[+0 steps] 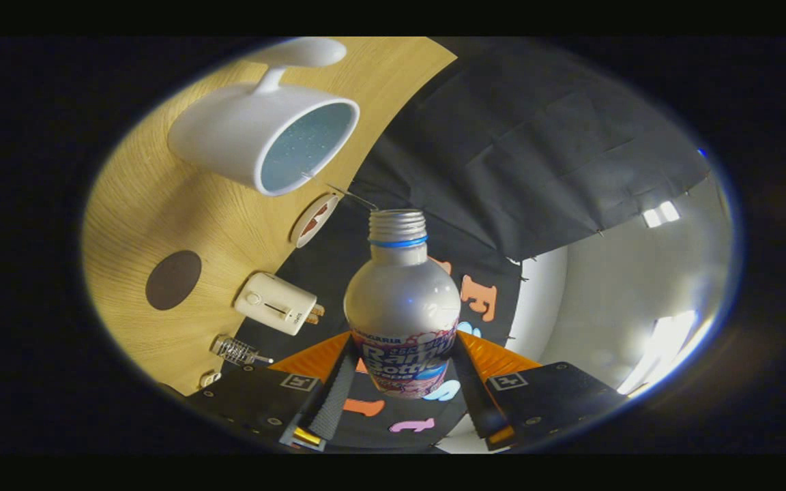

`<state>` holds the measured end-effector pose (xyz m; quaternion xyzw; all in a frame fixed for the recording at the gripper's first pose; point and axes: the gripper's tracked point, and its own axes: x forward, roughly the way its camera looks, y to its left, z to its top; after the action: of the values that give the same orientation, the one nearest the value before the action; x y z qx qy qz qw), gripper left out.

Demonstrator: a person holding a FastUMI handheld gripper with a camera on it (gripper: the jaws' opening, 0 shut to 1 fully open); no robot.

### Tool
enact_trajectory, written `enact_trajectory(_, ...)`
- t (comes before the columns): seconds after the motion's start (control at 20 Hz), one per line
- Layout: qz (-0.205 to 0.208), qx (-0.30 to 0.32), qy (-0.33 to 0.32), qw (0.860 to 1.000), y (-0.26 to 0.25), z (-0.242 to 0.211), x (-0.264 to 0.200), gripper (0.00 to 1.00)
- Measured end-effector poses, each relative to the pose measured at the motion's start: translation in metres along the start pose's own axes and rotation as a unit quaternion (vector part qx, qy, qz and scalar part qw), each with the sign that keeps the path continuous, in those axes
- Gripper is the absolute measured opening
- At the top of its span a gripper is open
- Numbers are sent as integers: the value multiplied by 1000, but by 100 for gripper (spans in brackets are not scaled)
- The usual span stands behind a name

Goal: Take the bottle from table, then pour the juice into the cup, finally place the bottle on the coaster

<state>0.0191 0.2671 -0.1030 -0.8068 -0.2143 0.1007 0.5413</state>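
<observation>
My gripper (400,372) is shut on the silver bottle (403,293), both fingers pressing on its labelled lower body. The bottle is uncapped, with a threaded neck and a blue ring, and the whole view is rolled far over so the wooden table (140,198) stands up on the left. The white cup (263,133) with a pale blue inside stands on that table, beyond and left of the bottle's mouth. A dark brown round coaster (173,279) lies on the table, nearer to me than the cup. No juice is seen flowing.
A white toaster (275,303) with toast in it stands near the table's edge, between the coaster and the bottle. A small metal whisk-like object (237,350) lies beside it. A round plate (314,219) sits by the edge below the cup. Black cloth wall and bright ceiling lie beyond.
</observation>
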Motion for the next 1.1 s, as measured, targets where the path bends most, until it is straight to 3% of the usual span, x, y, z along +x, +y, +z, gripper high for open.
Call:
enact_trajectory(0.3, 22, 31, 0, 999, 12, 8, -5, 75)
enact_trajectory(0.5, 50, 93, 16, 994, 22, 6, -8, 75)
enact_trajectory(0.7, 81, 186, 42, 978, 34, 8, -4, 75)
enact_trajectory(0.85, 105, 264, 61, 957, 47, 11, -5, 75)
enact_trajectory(1.1, 141, 430, 115, 885, 64, -1, -4, 76)
